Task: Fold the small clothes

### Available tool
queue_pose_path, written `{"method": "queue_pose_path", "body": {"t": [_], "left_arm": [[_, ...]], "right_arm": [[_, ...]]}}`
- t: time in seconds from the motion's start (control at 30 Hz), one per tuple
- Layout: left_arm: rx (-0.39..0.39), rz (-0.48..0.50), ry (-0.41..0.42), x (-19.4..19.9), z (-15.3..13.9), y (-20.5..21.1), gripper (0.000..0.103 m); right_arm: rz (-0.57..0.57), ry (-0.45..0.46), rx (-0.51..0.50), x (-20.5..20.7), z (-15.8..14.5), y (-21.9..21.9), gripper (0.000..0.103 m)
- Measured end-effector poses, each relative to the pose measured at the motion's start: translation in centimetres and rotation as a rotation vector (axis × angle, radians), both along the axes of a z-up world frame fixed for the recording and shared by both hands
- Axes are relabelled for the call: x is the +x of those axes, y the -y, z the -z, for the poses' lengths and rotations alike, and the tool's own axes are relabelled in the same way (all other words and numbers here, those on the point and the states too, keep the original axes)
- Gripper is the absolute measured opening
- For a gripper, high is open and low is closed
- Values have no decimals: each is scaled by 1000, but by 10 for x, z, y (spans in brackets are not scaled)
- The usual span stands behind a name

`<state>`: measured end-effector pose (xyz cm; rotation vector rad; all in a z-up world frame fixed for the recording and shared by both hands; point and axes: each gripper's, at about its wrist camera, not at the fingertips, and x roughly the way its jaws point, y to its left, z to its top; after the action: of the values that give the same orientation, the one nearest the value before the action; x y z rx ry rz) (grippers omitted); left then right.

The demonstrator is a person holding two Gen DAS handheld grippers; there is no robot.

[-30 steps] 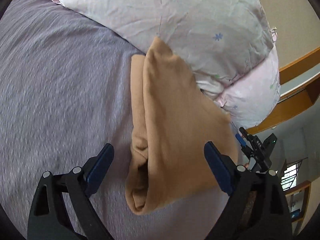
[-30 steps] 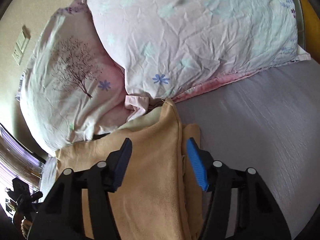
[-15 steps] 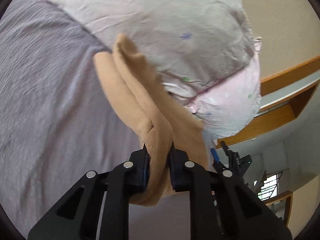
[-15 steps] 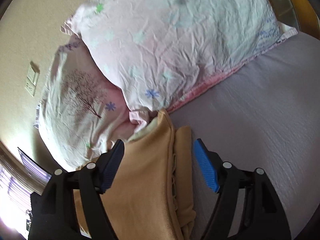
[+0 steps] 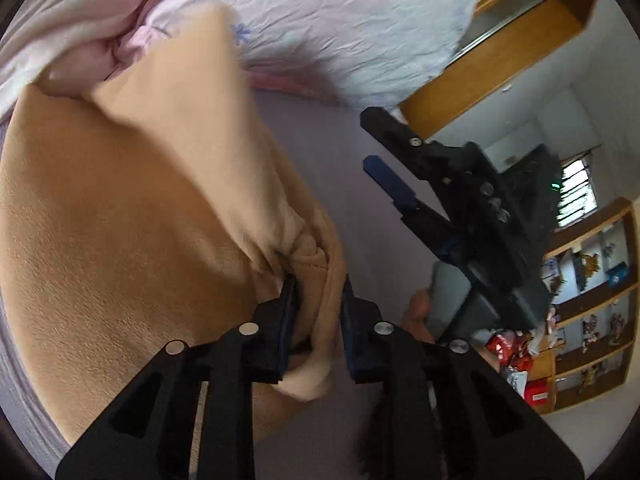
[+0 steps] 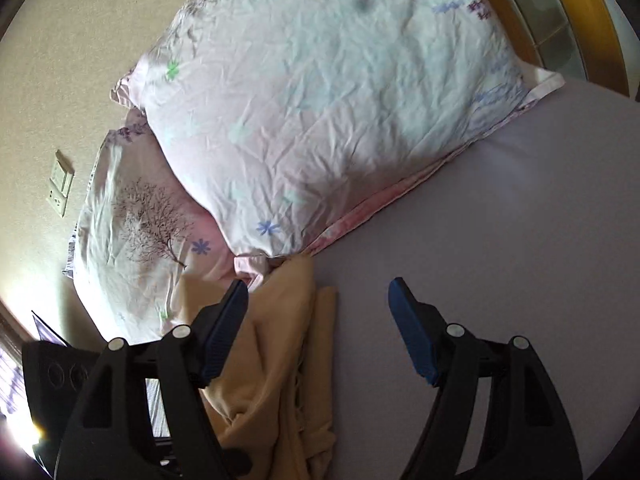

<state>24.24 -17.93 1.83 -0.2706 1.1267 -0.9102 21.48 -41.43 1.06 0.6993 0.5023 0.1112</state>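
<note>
A tan fleece garment lies partly folded on the lavender bed sheet, its far end against the pillows. My left gripper is shut on a bunched edge of the garment and holds it lifted. My right gripper is open and empty above the sheet, with the garment under its left finger; it also shows in the left wrist view, to the right of the cloth.
Two pink floral pillows lie stacked at the head of the bed. A wooden headboard is behind them. Shelves with small items stand beyond the bed. A wall socket is on the beige wall.
My left gripper has closed on the garment's edge and swung it up and over toward the right. My right gripper has opened wider and drawn back from the cloth.
</note>
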Motion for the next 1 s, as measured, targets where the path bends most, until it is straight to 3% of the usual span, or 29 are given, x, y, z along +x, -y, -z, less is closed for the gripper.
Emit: {"method": "queue_pose_path", "body": {"t": [0.07,0.1,0.17,0.2,0.27,0.33,0.4,0.5,0.63,0.67,0.7,0.8,0.87,1.0], "left_arm": [[-114,17,-13,-6,-11,-25,27],[-156,-6,1,-10,-20,-45,49],[-163,-98,74,-21,-32,-85,79],[-136,-154,113,-25,-35,-106,80],[-85,-215,112,-21,-31,-133,80],[-39,-282,45,-10,-15,-150,80],[-28,-293,-39,0,4,-150,80],[-21,-282,-110,11,29,-135,80],[-39,-298,-114,24,41,-118,79],[-47,-304,-115,25,42,-117,77],[-55,-319,-115,28,45,-117,63],[-112,-320,-112,21,43,-134,38],[-144,-324,-90,11,37,-154,32],[-174,-376,-13,-26,24,-210,32]], "right_arm": [[9,21,-1,-6,-4,5,72],[2,34,5,-10,-7,7,72],[-48,61,26,-21,-15,5,73],[-100,92,27,-31,-21,-2,73],[-167,116,-46,-47,-30,-22,73],[-218,83,-171,-55,-34,-48,73],[-241,-5,-226,-47,-29,-64,75],[-261,-171,-131,-22,-5,-62,75],[-305,-309,-12,-4,32,-57,72],[-311,-301,11,-3,37,-56,53],[-320,-275,45,-5,40,-55,38],[-340,-245,136,-10,46,-54,33],[-360,-231,161,-16,47,-61,32],[-492,-205,201,-30,51,-98,32]]}}
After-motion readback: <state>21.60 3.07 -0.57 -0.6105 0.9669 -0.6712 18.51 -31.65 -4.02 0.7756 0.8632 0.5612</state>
